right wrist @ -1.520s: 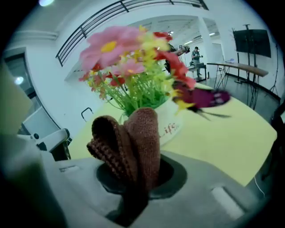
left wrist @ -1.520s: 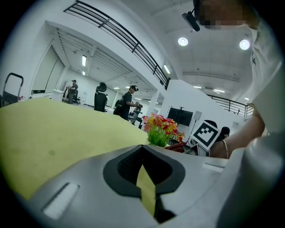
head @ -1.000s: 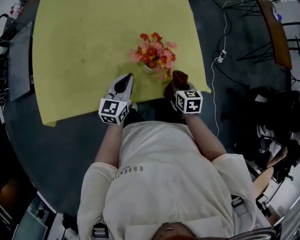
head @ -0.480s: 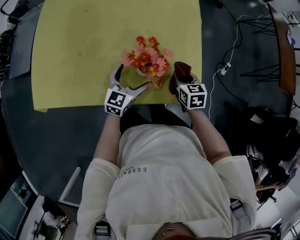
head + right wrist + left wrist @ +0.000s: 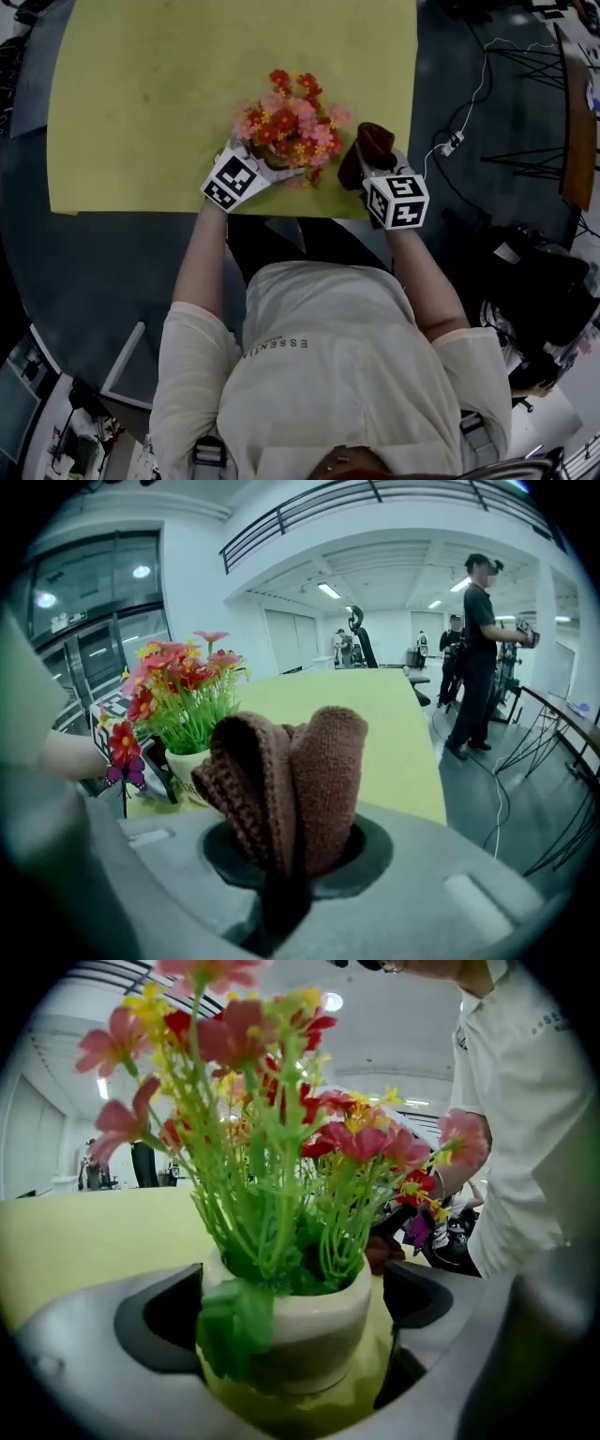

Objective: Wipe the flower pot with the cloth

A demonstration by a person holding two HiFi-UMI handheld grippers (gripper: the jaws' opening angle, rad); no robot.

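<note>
Flower pot (image 5: 305, 1335) between left gripper's (image 5: 295, 1302) freshly spread fingers (image 5: 155, 1321); right gripper's (image 5: 291, 853) clenched on cloth (image 5: 305, 771).

Head view: dim and low in contrast, lit evenly from overhead. The bench (image 5: 141, 94) is the brightest area; the floor (image 5: 94, 281) is dark. Both gripper views: fisheye, with straight lines bowed toward the edges and corners vignetted black. Left gripper view: pot (image 5: 309, 1326) and flowers (image 5: 234, 1035) slightly soft, backlit by a bright ceiling. Right gripper view: cloth (image 5: 291, 780) sharp; ceiling lights (image 5: 328, 591) flare white.
</note>
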